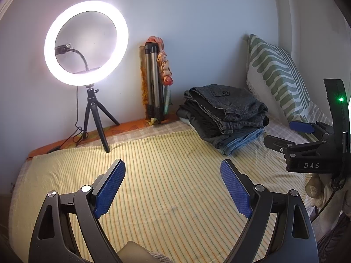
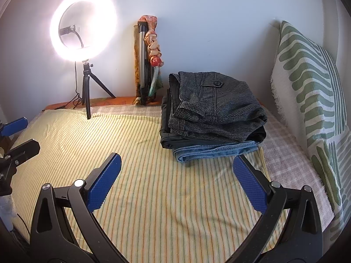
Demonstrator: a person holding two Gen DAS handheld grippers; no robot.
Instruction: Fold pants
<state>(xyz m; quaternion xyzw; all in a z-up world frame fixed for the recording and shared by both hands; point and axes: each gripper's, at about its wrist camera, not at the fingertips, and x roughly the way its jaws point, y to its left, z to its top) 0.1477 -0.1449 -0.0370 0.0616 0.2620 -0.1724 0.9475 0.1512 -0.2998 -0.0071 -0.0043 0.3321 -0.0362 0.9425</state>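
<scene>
Both hand-held grippers released over bare striped bedspread; folded pants stacked at far right of bed.

Near: left hand-held gripper (image 1: 173, 186) w/ blue pads spread wide, nothing between; right hand-held gripper (image 2: 176, 180) same, jaws apart, empty. Right unit sits just right of the left one, near the bed's right edge. Striped bedspread (image 2: 153, 153) lies mostly flat btwn grippers and stack, slight wrinkles toward the left. Mid: pants stack (image 2: 210, 116), grey tweed pair on top, black under it, blue denim at bottom, denim fold edge facing the grippers. Pillow (image 2: 311, 100) leans upright along right side, near stack. Far: ring light (image 2: 83, 28) lit on small tripod at bed's back edge, left; folded tripod (image 2: 142, 65) against wall, btwn light and stack.
</scene>
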